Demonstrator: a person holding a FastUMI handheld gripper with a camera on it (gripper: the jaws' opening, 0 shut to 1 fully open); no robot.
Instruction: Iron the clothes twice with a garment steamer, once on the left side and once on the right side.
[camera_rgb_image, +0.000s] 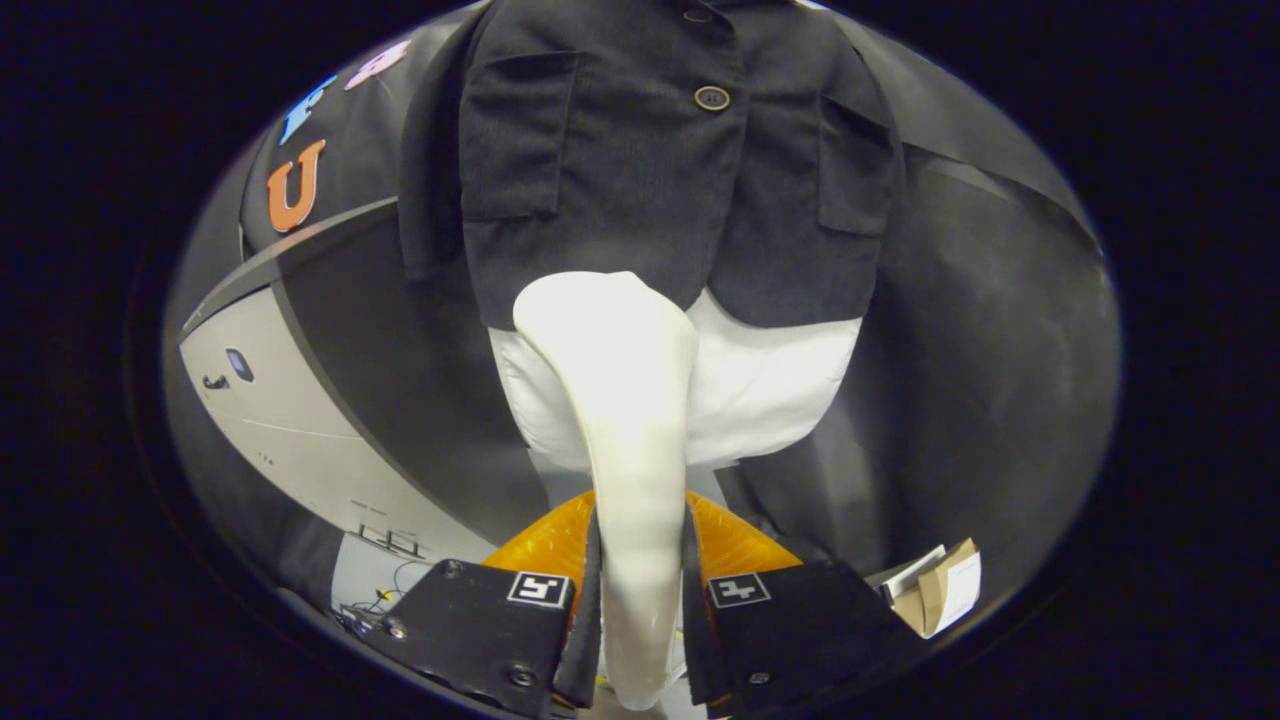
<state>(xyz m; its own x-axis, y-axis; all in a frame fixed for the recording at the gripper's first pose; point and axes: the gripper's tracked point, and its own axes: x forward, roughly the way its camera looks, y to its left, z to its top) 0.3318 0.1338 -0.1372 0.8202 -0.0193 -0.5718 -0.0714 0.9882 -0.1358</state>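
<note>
The white steamer (625, 440) stands upright in the middle of the frame, its handle clamped between the two fingers of the gripper (640, 560), which press on it from both sides; its lower end runs out of sight below them. Its broad head rises just in front of the hem of a dark jacket (650, 170), and whether the two touch cannot be told. The jacket hangs in the upper middle with one button and two pocket flaps showing, its collar cut off at the top. A white garment (770, 390) shows beneath the hem, partly hidden by the steamer. Black cloth backs the scene. At lower right lies a small cardboard box (940, 595); at lower left, a pale panel (290, 430).
</note>
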